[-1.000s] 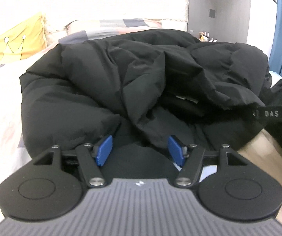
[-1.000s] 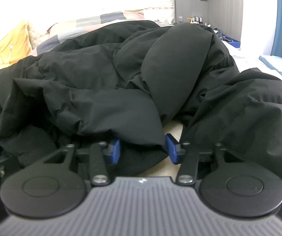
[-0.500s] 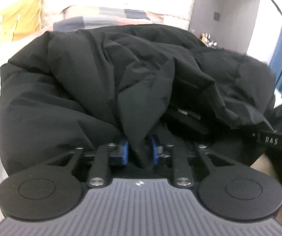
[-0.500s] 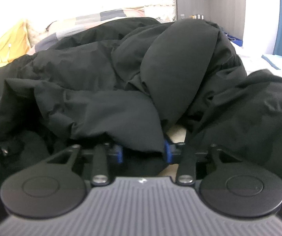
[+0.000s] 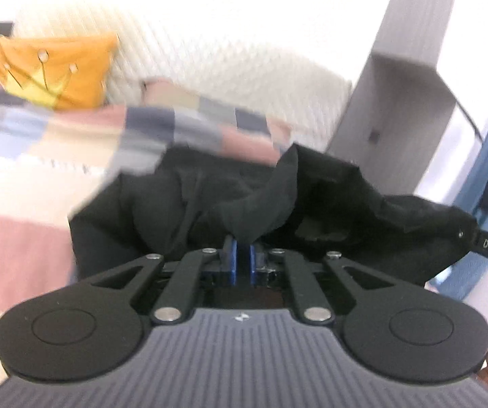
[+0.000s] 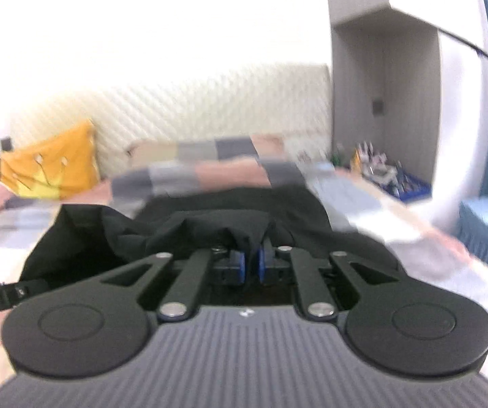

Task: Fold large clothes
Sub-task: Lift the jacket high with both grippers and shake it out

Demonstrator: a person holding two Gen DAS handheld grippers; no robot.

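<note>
Black jacket [image 5: 183,204]: held raised above the patchwork bedding [image 5: 74,129]. Left gripper [image 5: 242,261]: clamped on a jacket fold. Right gripper [image 6: 250,263]: pinched on the jacket's near edge. Yellow pillow [image 6: 53,170]: far left.

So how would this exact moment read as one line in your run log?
step: lifting | left gripper: shut on black padded jacket | right gripper: shut on black padded jacket | jacket: hanging over bed | fold: not yet done
</note>
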